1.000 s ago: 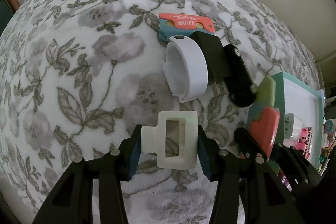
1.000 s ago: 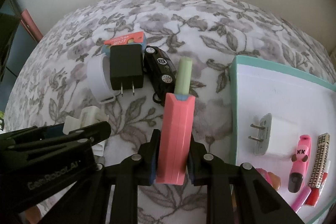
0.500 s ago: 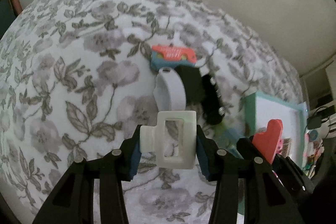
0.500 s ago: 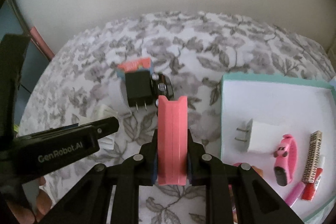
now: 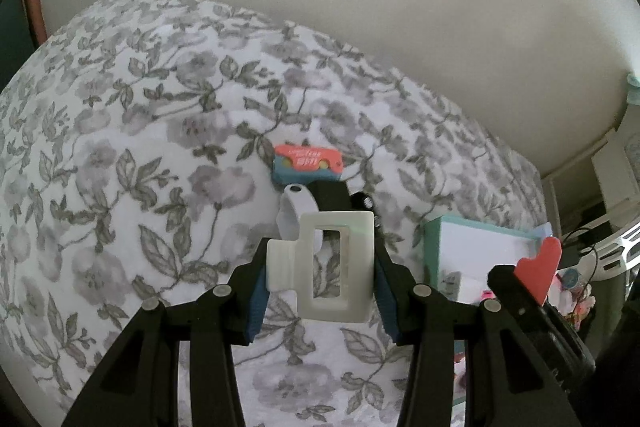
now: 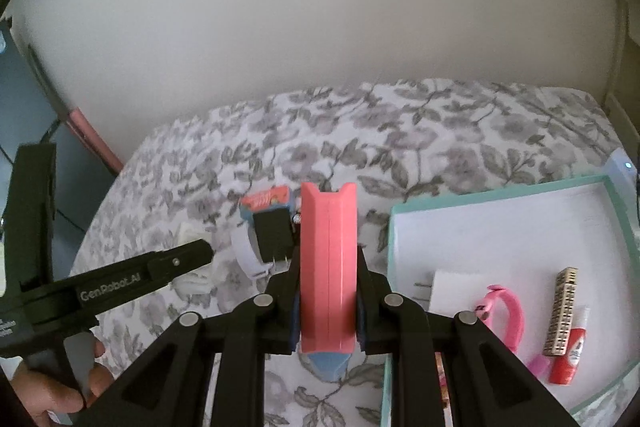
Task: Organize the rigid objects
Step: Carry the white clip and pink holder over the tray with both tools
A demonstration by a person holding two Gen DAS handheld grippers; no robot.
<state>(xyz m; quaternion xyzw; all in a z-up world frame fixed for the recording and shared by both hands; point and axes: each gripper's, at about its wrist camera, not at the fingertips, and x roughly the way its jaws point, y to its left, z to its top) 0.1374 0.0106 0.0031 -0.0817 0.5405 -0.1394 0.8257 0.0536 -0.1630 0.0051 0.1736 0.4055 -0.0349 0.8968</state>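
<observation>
Left wrist view: the left gripper (image 5: 320, 287) is seen with its jaws closed on a white plastic clip (image 5: 334, 267), a rectangular frame with an open slot and a ribbed tab on one side. Compared with one second earlier, the clip is carried higher above the floral bedspread (image 5: 120, 167), and the objects on the cloth appear smaller and farther off.

Right wrist view: the right gripper (image 6: 327, 299) is shown with narrow jaws clamped on a smooth pink case (image 6: 328, 267), notched at its far end, with a blue part at its near end. This too is lifted since the earlier frame; the pale green stick formerly seen beyond its tip is now hidden. On the black body of the left gripper the lettering "GenRobot.AI" is read.

Beyond the held objects, a white ring (image 5: 290, 215), a black plug adapter (image 6: 272, 239) and a pink-and-blue carton (image 5: 307, 163) with illegible print are grouped touching on the cloth. To the right, a teal-rimmed tray (image 6: 394, 223) holds a white charger (image 6: 456, 293), a pink band (image 6: 508, 315), a patterned stick and a red-capped tube.
</observation>
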